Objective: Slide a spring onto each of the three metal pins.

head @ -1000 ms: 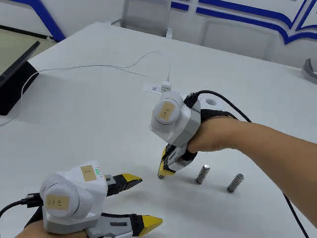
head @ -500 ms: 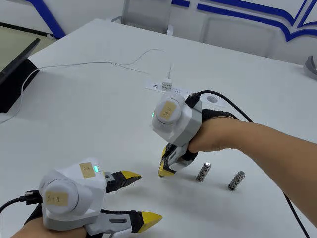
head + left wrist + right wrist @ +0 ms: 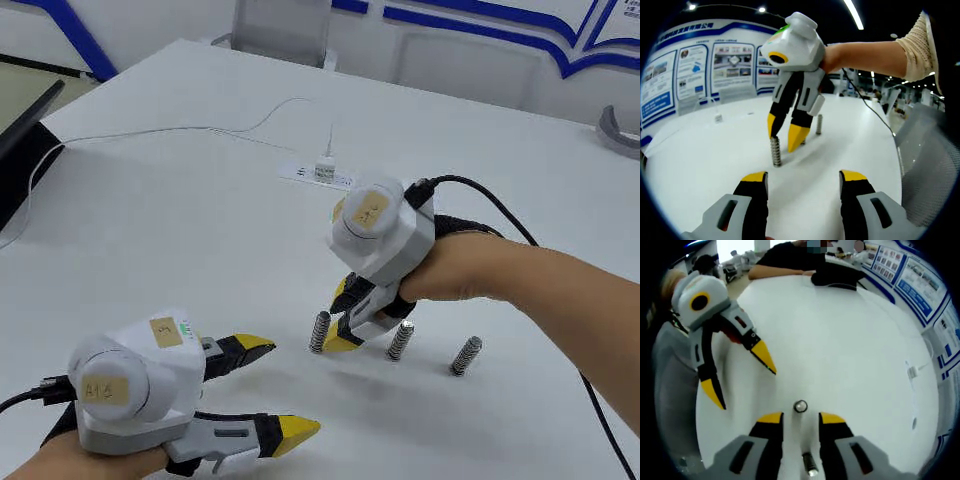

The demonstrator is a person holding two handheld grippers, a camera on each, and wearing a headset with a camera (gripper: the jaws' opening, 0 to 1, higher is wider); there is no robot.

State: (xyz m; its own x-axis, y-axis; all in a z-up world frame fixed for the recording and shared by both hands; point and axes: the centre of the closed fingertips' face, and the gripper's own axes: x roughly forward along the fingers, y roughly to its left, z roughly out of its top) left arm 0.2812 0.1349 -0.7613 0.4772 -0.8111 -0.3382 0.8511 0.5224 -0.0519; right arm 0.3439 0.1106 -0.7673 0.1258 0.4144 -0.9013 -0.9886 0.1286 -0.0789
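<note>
My right gripper (image 3: pixel 342 318) hovers just beside the leftmost spring (image 3: pixel 319 331), jaws parted and empty, as I judge it seated. The left gripper (image 3: pixel 278 386) sits aside, jaws spread, holding nothing.

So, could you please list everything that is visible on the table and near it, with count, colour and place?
springs: three, silvery, upright in a row on the table's near part
cable: one, white, lying across the far part of the table
adapter: one, small, white, at the cable's end
monitor: one, black, at the left table edge
table: one, white
right gripper: one, white and grey with yellow tips, open, tips beside the leftmost spring
left gripper: one, same colours, open, low at the near left, apart from the springs
forearm: one, bare, coming in from the right behind the right gripper
</note>
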